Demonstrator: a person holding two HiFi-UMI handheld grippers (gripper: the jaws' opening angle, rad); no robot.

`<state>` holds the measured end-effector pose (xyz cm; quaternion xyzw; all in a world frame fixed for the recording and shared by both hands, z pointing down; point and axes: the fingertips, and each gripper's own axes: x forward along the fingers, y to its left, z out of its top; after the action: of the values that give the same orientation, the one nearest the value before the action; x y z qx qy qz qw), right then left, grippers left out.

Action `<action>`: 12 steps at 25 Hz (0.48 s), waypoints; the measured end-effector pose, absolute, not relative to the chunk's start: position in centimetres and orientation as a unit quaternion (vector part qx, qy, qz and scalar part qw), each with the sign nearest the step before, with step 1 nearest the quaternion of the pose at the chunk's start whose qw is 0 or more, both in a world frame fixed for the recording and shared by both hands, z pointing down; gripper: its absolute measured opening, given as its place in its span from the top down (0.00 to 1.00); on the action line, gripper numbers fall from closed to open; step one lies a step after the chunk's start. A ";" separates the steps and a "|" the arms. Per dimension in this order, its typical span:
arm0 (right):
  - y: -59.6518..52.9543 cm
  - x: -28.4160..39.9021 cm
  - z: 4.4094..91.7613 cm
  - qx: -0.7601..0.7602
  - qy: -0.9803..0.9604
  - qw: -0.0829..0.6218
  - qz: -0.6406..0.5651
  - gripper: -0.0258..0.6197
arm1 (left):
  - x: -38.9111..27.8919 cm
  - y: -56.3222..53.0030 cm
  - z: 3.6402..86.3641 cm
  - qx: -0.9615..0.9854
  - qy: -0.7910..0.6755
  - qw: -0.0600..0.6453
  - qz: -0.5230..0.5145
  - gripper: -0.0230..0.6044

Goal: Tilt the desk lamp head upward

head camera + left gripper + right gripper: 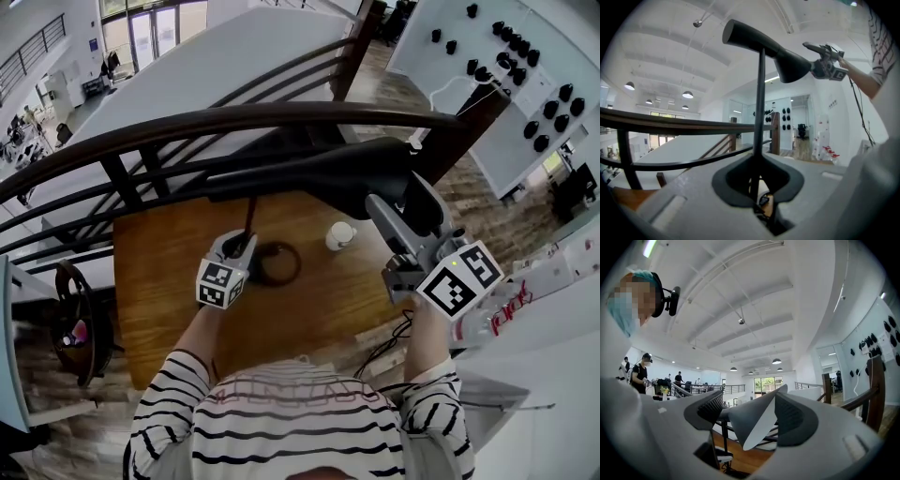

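A: Where is the desk lamp (277,262) found?

B: It is set on the wooden table (169,281), near the far edge, just in front of the dark railing (187,127). Its ring-shaped base is seen left of a small white cup (339,234).

A: How is the left gripper (757,185) placed?

B: It is brought low on the lamp, just above the base. Its jaws are drawn narrow, and the thin black stem (760,93) is clamped between them, standing upright.

A: And the right gripper (750,409)?

B: It is raised to the right, at the top of the lamp. The cone end of the lamp head (745,427) is gripped between its two ribbed pads, which are held fairly wide apart by it.

A: How is the head seen to lie?

B: It is sloped in the left gripper view, with the rear end higher on the left and the cone end lower on the right.
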<state>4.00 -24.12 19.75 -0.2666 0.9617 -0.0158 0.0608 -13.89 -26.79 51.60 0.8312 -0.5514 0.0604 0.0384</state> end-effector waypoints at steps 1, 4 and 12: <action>-24.0 3.8 19.5 -0.264 0.963 0.059 -0.013 0.42 | -14.0 -26.8 51.7 0.830 -0.553 0.038 0.061 0.90; -23.7 3.0 18.8 -0.258 0.965 0.045 0.002 0.42 | -14.2 -26.7 51.9 0.826 -0.558 0.038 0.068 0.91; -23.9 2.9 18.7 -0.257 0.965 0.052 0.001 0.42 | -14.1 -26.8 52.1 0.827 -0.557 0.043 0.067 0.90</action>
<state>2.89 -23.94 18.66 -0.2571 0.9650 0.0014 0.0521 -14.13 -26.84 52.10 0.8268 -0.5569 0.0666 0.0434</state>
